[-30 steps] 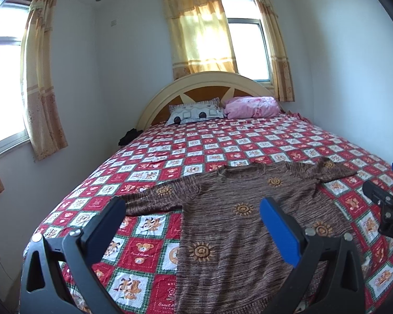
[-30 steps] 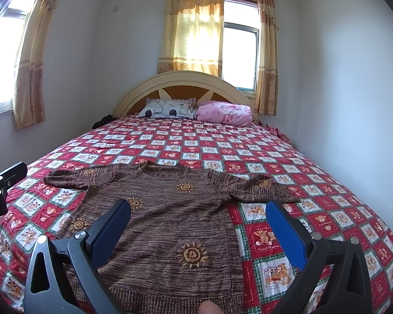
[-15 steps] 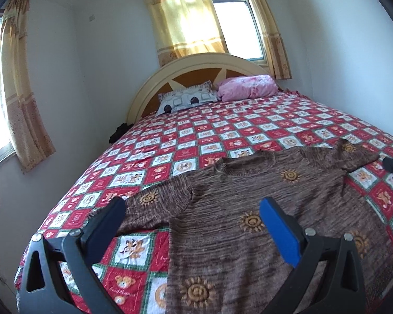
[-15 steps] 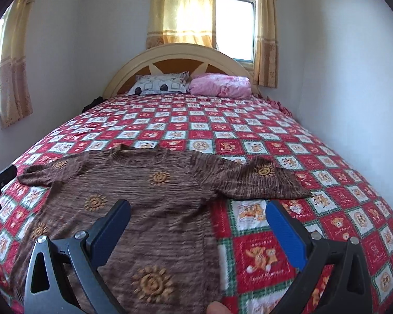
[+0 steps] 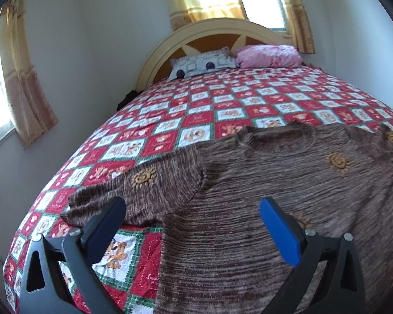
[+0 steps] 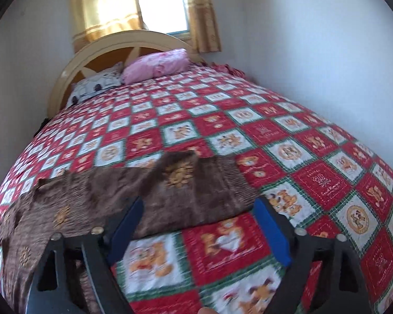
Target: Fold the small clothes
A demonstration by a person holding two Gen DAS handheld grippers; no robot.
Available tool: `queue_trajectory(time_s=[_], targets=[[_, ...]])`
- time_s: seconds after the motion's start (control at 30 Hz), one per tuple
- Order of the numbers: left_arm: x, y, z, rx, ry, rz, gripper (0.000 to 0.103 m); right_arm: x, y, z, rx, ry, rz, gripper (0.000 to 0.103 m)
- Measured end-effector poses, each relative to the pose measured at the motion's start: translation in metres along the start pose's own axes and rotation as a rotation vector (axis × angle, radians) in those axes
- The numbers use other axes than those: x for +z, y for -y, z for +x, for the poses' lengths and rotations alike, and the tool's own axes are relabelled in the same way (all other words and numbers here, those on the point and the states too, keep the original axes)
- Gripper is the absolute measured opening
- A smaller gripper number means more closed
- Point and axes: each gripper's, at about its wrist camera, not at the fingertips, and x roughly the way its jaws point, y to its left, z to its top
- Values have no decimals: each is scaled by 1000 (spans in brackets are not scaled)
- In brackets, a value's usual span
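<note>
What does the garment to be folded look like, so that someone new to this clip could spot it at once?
Start at the big bed with its red, white and green patchwork cover. On its near end lies a brown knitted sweater, spread flat with its sleeves out to both sides. It alone is brown and dotted with small orange sun motifs; the pink pillow and the grey patterned pillow sit far off at the headboard.

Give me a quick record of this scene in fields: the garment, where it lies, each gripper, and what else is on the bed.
garment: brown knit sweater with orange sun motifs, spread flat, sleeves out
surface: red and white patchwork bedspread
left gripper: open, over the sweater's sleeve and shoulder, holding nothing
right gripper: open, jaws have just been closing, at the other sleeve's near edge, nothing gripped yet
pillows: grey patterned pillow, pink pillow at the headboard
</note>
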Motion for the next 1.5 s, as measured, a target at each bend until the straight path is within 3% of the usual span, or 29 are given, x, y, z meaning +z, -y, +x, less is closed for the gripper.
queue_trajectory(time_s=[0.07, 0.13, 0.33, 0.47, 0.63, 0.83, 1.0, 1.2, 1.33, 1.5], targets=[[-1, 0, 11, -6, -27, -21, 103, 5, 17, 19, -5, -22, 43, 79], [-2, 0, 21, -22, -51, -35, 103, 8, 32, 38, 2, -46, 87, 67], [-13, 3, 45, -35, -111, -43, 103, 8, 59, 86, 13, -136, 182, 49], [-13, 6, 51, -43, -127, -41, 103, 6, 60, 93, 64, -158, 206, 47], [-15, 8, 53, -36, -124, -31, 103, 7, 51, 104, 75, -197, 180, 8], [-16, 6, 55, -52, -132, -41, 103, 19, 32, 102, 35, -176, 101, 4], [-17, 5, 56, -54, -130, -49, 103, 40, -20, 80, 62, -95, -24, 3], [-18, 6, 54, -79, -121, -48, 103, 49, -125, 49, 157, 9, -257, 3], [-19, 4, 54, -79, -120, -58, 103, 29, -202, 39, 263, 13, -387, 3], [-20, 4, 54, -136, -136, -57, 103, -23, -272, 37, 377, -41, -491, 3]])
